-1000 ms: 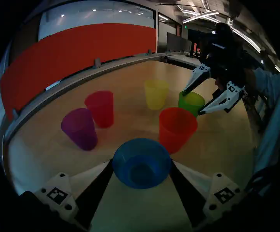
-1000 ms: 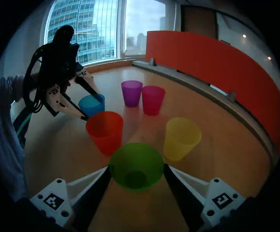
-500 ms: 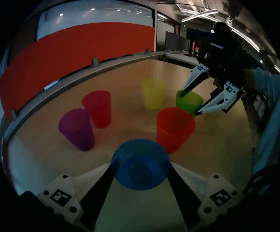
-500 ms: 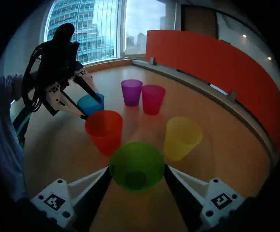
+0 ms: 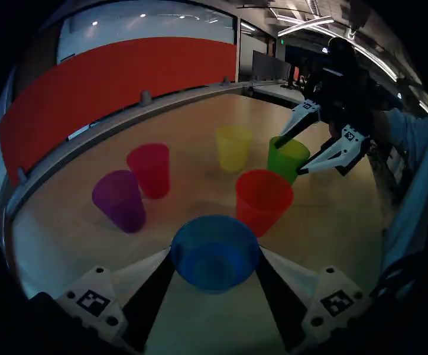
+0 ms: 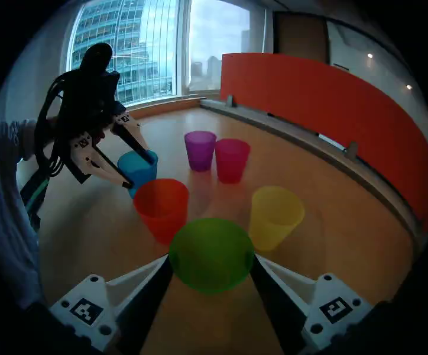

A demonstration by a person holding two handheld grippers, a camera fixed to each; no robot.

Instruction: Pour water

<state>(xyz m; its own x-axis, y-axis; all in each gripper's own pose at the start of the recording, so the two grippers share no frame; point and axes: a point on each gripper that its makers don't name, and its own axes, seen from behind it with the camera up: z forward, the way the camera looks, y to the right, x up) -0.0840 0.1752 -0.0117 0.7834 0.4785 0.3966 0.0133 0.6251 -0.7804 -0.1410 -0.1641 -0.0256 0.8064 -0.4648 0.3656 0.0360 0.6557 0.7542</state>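
My left gripper [image 5: 215,260] is shut on a blue cup [image 5: 215,253], held just above the wooden table [image 5: 332,207]. That blue cup [image 6: 137,168] and the left gripper [image 6: 136,170] also appear at the left of the right gripper view. My right gripper [image 6: 211,263] is shut on a green cup [image 6: 211,254], lifted off the table and tipped toward the orange cup [image 6: 161,207]. In the left gripper view the green cup [image 5: 286,158] sits between the right gripper's [image 5: 288,157] fingers, just behind the orange cup [image 5: 263,200].
A yellow cup [image 5: 234,147], a pink cup [image 5: 149,170] and a purple cup [image 5: 118,200] stand on the table. A red partition [image 5: 113,77] runs along the table's far edge. A person's sleeve [image 5: 415,160] is at the right. Windows [image 6: 149,47] lie behind.
Both cups have risen slightly. The green cup has tipped so its opening faces away from the right camera. The blue cup's far rim has dipped a little.
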